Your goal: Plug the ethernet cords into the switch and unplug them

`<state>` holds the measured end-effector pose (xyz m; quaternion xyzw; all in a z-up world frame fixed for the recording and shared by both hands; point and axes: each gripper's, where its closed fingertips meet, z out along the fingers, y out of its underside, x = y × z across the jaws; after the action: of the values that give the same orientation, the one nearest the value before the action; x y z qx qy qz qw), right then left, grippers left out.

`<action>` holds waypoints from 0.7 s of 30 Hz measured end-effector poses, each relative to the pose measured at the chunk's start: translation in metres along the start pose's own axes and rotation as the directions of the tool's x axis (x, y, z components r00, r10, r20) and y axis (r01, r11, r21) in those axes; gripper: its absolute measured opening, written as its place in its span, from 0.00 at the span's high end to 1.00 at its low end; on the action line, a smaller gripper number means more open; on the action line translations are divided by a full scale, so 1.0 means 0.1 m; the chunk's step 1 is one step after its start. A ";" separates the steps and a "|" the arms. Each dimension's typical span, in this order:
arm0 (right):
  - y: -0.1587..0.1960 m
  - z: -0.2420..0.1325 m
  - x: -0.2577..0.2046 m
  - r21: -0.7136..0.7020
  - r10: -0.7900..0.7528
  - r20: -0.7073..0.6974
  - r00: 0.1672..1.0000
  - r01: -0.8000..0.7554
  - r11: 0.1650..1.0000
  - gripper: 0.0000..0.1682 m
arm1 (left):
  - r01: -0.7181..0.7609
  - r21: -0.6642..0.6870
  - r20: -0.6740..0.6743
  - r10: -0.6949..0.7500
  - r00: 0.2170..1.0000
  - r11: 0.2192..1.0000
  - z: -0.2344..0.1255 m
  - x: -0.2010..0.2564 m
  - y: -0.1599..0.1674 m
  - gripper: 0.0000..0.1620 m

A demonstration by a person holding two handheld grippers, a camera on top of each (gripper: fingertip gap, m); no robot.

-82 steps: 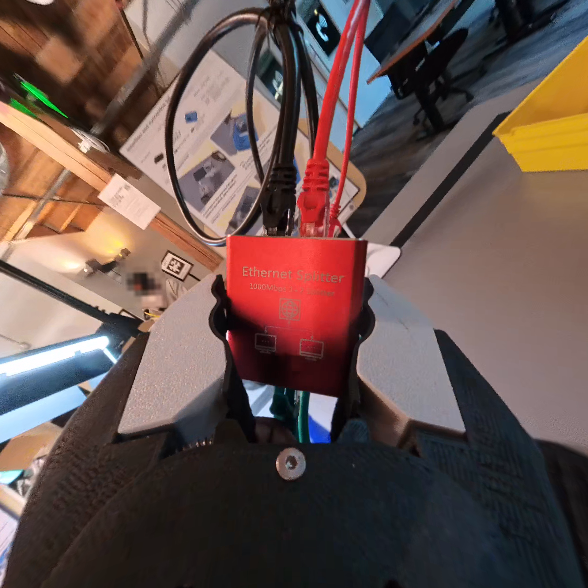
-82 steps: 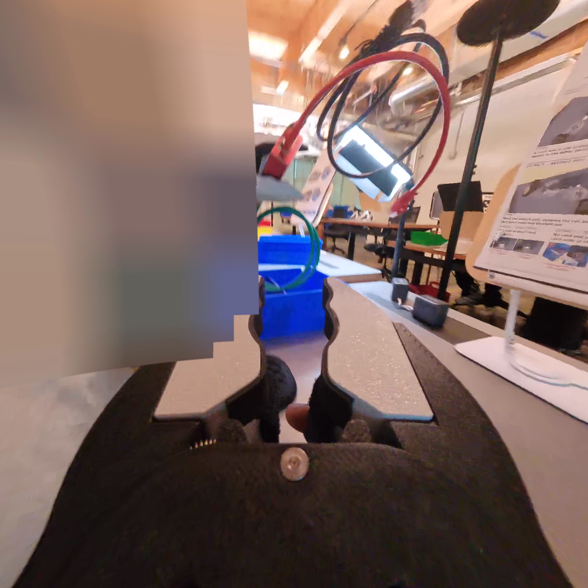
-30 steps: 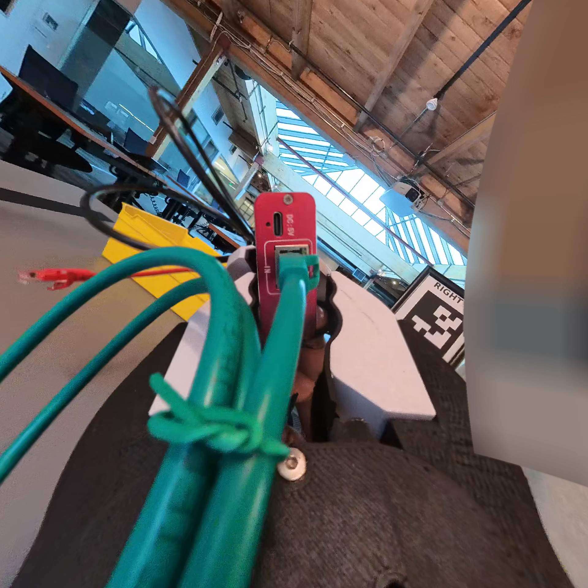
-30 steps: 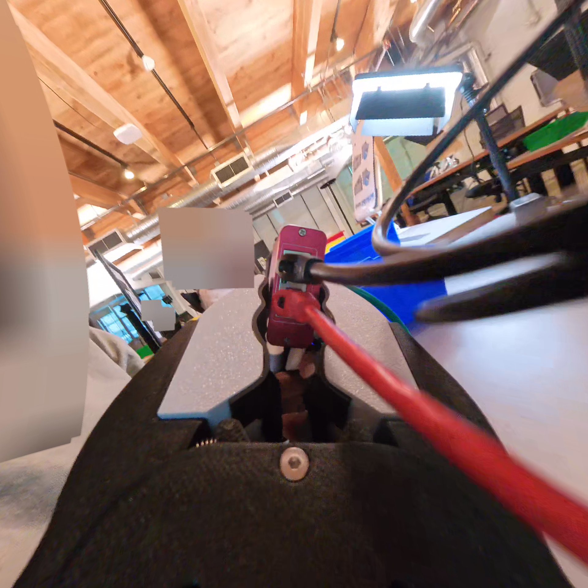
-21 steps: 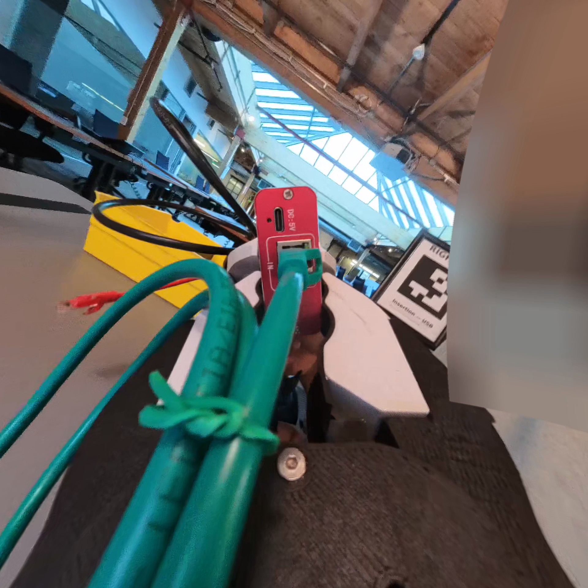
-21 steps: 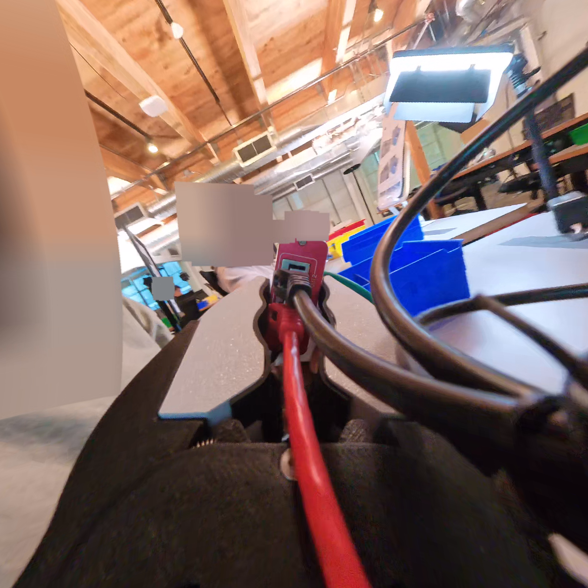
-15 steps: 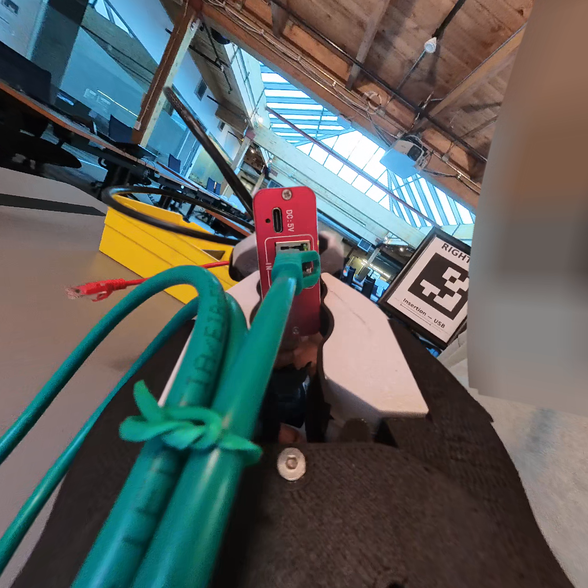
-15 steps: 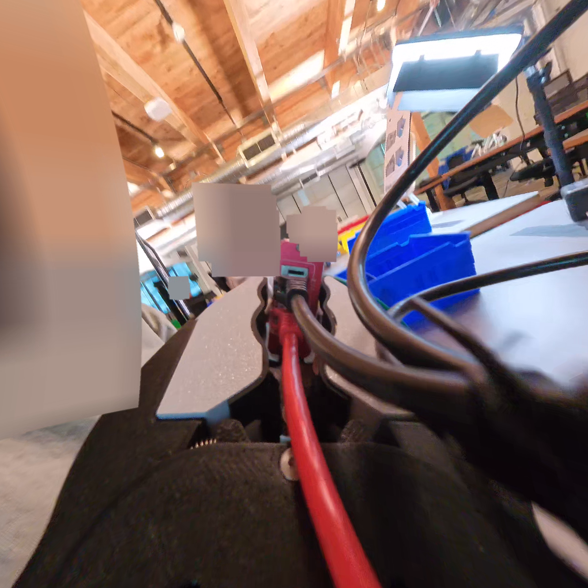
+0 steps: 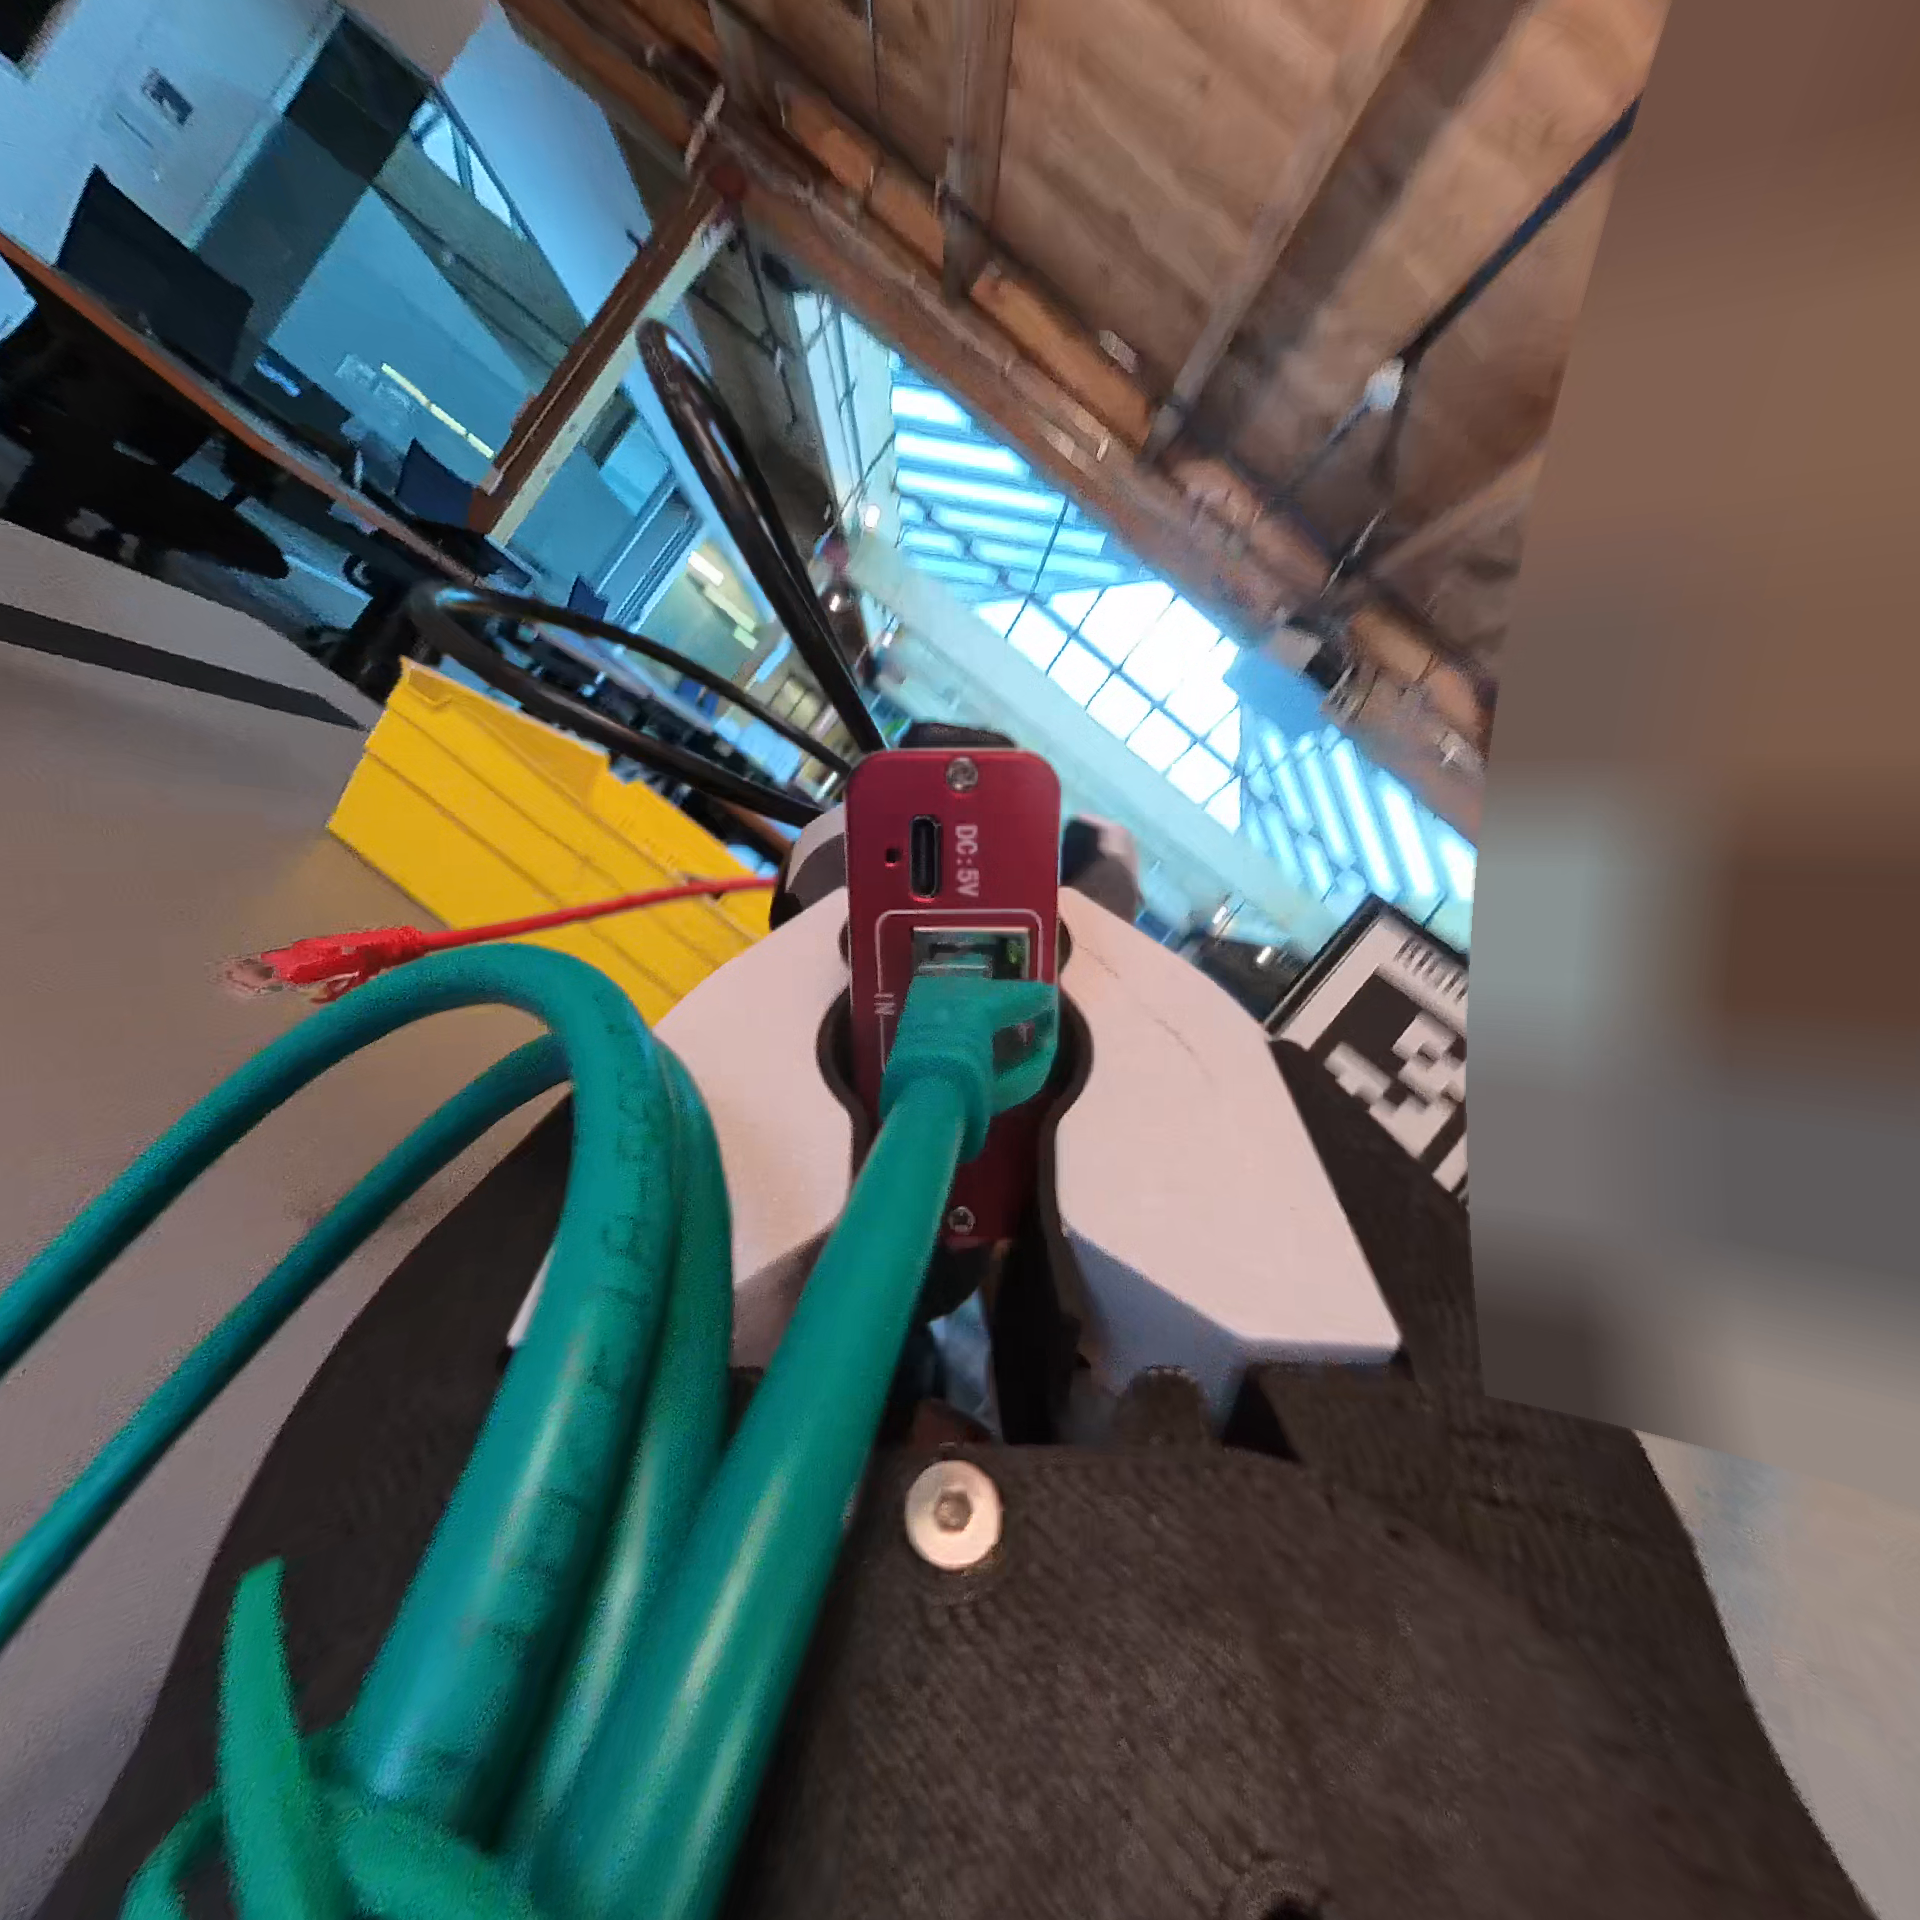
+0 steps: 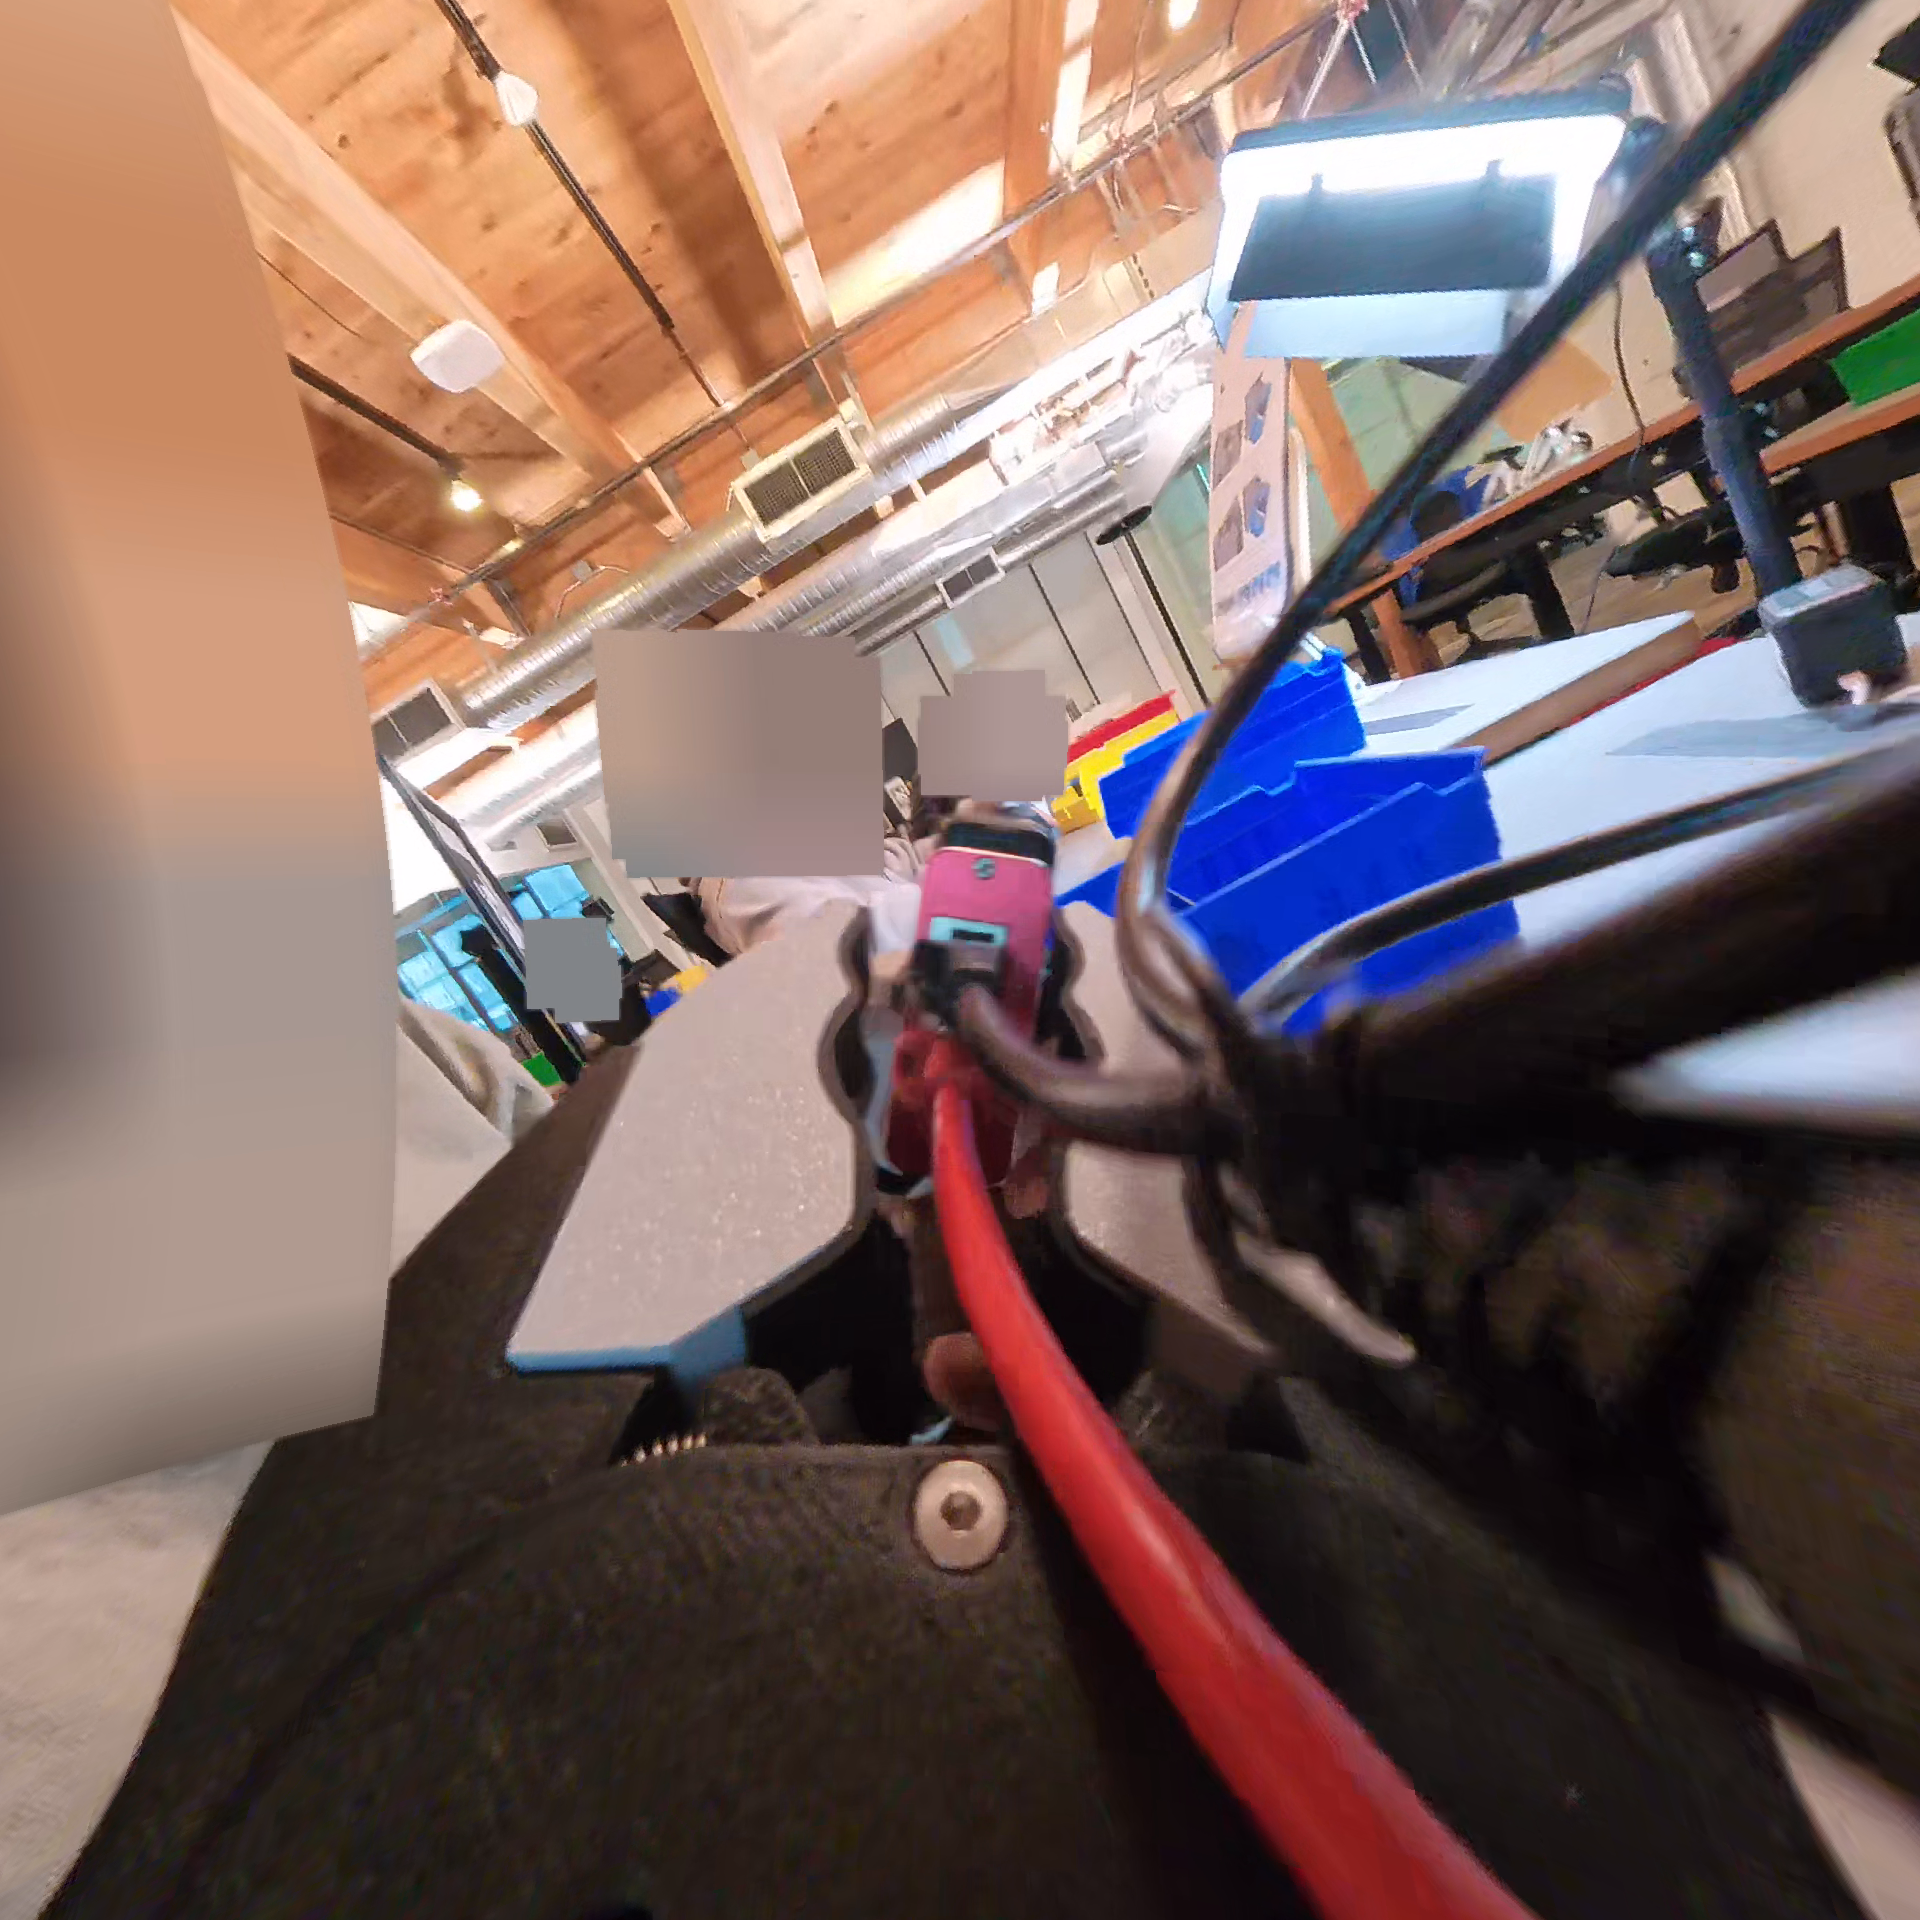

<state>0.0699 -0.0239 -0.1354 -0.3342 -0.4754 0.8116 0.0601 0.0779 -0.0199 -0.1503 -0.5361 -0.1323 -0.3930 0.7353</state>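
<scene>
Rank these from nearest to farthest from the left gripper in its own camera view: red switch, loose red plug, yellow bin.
1. Red switch: clamped between the left gripper fingers.
2. Loose red plug: on the table, left.
3. Yellow bin: behind the plug, left.

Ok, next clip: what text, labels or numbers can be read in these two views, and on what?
I won't quote any writing; this is where it stands.
Red switch: white print beside both ports on its end face, sharp.
Green cable: print along the jacket, blurred.
Black-and-white marker sign: lettering cut off.
Poster: too small to read.
</scene>
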 end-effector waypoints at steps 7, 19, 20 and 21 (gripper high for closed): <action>0.06 -0.18 0.07 -0.024 0.042 -0.046 0.998 -0.043 0.999 0.82 | -0.015 0.042 0.046 0.013 0.999 0.999 -0.09 -0.13 -0.09 0.82; 0.19 -0.23 0.10 -0.089 0.002 -0.036 0.999 -0.005 0.996 0.90 | -0.044 -0.032 0.062 0.046 0.997 0.998 -0.03 -0.13 0.04 0.82; 0.20 -0.24 0.11 -0.097 -0.003 -0.046 0.999 -0.002 0.995 0.90 | -0.045 -0.034 0.071 0.047 0.996 0.998 -0.03 -0.14 0.05 0.83; 0.21 -0.25 0.13 -0.106 -0.014 -0.057 0.998 0.008 0.994 0.90 | -0.050 -0.037 0.075 0.052 0.996 0.998 -0.02 -0.15 0.06 0.83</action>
<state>0.0798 -0.0116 -0.1671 -0.3575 -0.5178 0.7749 0.0604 0.0717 -0.0147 -0.1645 -0.5667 -0.1397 -0.3556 0.7300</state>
